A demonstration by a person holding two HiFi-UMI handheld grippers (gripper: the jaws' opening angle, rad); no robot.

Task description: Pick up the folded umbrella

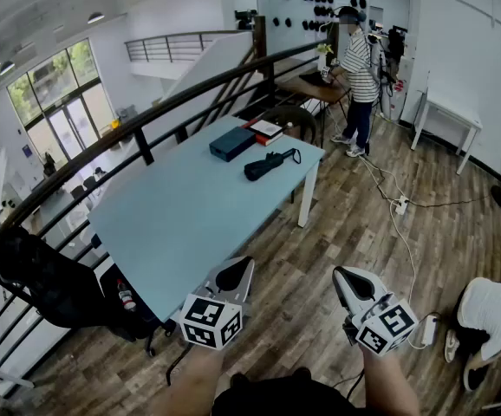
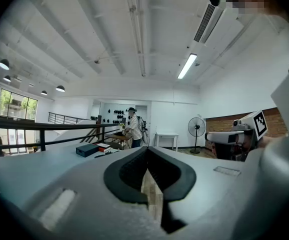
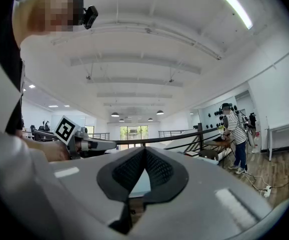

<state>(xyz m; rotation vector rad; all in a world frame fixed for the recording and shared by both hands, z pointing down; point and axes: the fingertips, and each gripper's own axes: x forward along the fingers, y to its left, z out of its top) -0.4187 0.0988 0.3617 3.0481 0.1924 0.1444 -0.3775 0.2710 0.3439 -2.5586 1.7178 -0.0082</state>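
Note:
The folded black umbrella (image 1: 270, 164) lies near the far right edge of the light blue table (image 1: 172, 224), its strap loop pointing right. In the left gripper view the umbrella (image 2: 103, 154) shows small and far off. Both grippers are held level at the table's near end, well short of the umbrella. My left gripper (image 1: 243, 265) is shut and empty over the table's near corner, and its jaws (image 2: 147, 151) meet at the tips. My right gripper (image 1: 341, 273) hangs over the wooden floor to the right of the table; its jaws (image 3: 144, 151) are also shut on nothing.
A dark blue box (image 1: 231, 142) and stacked books (image 1: 266, 129) sit beyond the umbrella. A black railing (image 1: 146, 115) runs along the table's left side. A person in a striped shirt (image 1: 357, 68) stands at a far desk. A cable and power strip (image 1: 400, 204) lie on the floor.

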